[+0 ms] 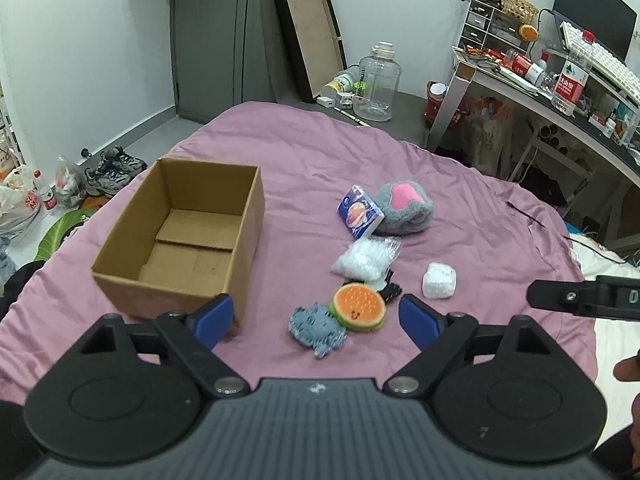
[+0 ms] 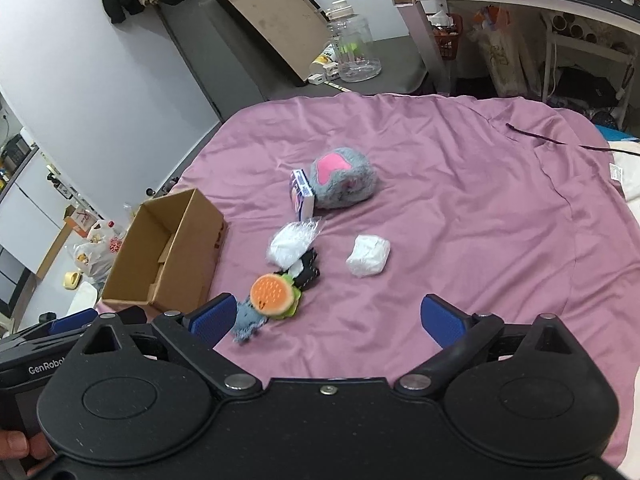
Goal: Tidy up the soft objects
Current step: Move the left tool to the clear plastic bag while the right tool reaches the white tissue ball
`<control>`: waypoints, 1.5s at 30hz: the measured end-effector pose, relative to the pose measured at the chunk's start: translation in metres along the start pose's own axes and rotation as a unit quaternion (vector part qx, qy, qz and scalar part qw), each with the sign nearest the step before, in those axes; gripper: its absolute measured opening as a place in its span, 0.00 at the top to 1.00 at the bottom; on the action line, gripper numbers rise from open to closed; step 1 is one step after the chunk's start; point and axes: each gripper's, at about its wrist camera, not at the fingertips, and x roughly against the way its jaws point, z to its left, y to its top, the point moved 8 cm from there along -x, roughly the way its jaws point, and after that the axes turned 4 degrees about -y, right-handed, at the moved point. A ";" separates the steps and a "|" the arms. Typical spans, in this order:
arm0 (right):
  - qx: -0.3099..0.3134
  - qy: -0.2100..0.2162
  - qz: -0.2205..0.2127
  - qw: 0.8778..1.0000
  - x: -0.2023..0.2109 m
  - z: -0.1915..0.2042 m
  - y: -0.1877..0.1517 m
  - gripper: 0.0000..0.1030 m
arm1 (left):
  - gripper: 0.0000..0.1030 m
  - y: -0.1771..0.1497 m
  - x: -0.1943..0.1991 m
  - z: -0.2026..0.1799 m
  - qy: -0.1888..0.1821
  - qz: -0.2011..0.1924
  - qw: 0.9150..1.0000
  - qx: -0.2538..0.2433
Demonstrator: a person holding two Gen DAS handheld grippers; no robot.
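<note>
An empty open cardboard box (image 1: 184, 240) (image 2: 168, 256) sits on the pink bedsheet (image 1: 460, 208) (image 2: 460, 184). To its right lie a burger toy (image 1: 359, 307) (image 2: 273, 291), a blue-grey knitted toy (image 1: 316, 326) (image 2: 248, 322), a clear plastic bag (image 1: 366, 258) (image 2: 292, 242), a white wad (image 1: 439, 281) (image 2: 368, 256), a small black item (image 1: 390, 290) (image 2: 307, 270), a blue packet (image 1: 360, 212) (image 2: 301, 194) and a grey-pink plush (image 1: 404, 208) (image 2: 342, 178). My left gripper (image 1: 316, 320) is open above the near toys. My right gripper (image 2: 328, 316) is open and empty, right of the burger toy.
A desk (image 1: 532, 92) with clutter stands at the right. A large clear jug (image 1: 376, 84) (image 2: 352, 48) and a leaning tray (image 1: 308, 32) (image 2: 272, 16) stand on a low platform beyond the bed. Shoes (image 1: 116, 170) and bags (image 1: 20, 200) lie on the floor left.
</note>
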 end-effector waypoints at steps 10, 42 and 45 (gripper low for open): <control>-0.013 -0.006 0.028 0.999 -0.041 -0.006 0.021 0.24 | 0.31 0.019 -0.032 -0.007 -0.009 0.014 1.000 0.019; -0.091 0.022 0.095 0.991 -0.162 -0.048 0.017 0.51 | 0.49 0.015 -0.199 -0.023 -0.030 0.106 0.993 0.045; -0.085 0.019 0.107 0.990 -0.173 -0.047 0.014 0.57 | 0.49 0.014 -0.211 -0.024 -0.031 0.112 0.992 0.043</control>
